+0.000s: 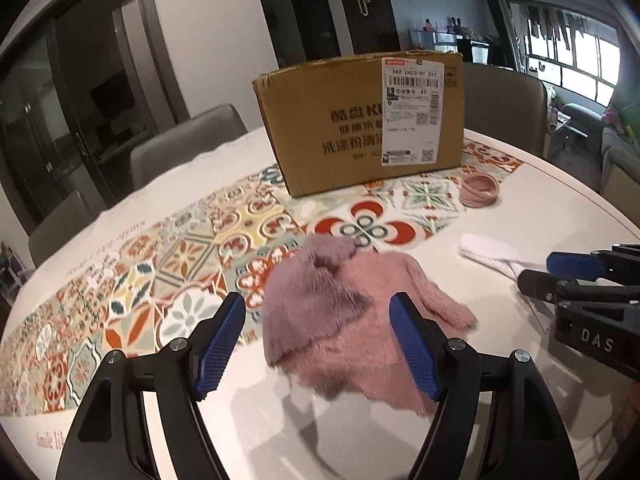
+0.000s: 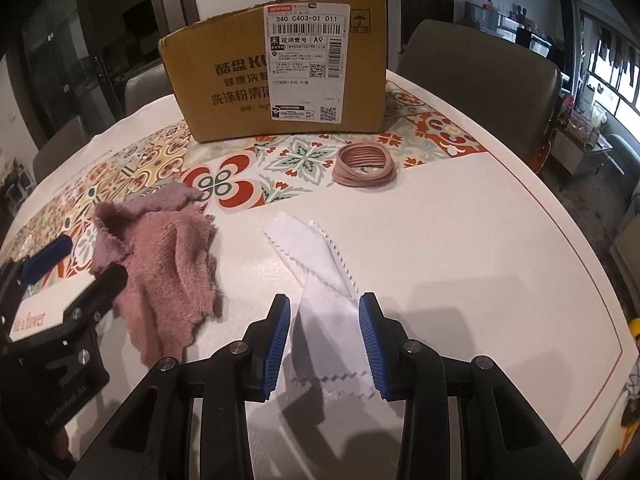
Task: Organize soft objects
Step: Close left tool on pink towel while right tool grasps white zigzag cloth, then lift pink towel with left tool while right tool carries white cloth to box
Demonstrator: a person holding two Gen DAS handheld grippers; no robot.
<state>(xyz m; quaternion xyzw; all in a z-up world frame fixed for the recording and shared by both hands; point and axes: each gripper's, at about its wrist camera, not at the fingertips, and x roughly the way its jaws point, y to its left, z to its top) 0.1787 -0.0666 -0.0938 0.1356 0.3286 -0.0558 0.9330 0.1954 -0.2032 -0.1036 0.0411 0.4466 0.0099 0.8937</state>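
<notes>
A fluffy pink cloth (image 1: 340, 312) (image 2: 160, 264) with a mauve side lies crumpled on the table. My left gripper (image 1: 318, 344) (image 2: 76, 268) hovers over its near part, open, one finger on each side of it. A white cloth strip (image 2: 320, 300) (image 1: 488, 254) with zigzag edges lies to the right of the pink cloth. My right gripper (image 2: 326, 346) (image 1: 556, 276) straddles the strip's near end, jaws narrowly open, and the pads do not visibly press on it. A pile of pink hair ties (image 2: 364, 168) (image 1: 478, 194) sits farther back, in front of the box.
A brown cardboard box (image 1: 360, 120) (image 2: 280, 72) with a white label stands at the back of the round white table (image 2: 480, 260), on a patterned tile runner (image 1: 180, 264). Grey chairs (image 2: 480, 56) ring the table's far side.
</notes>
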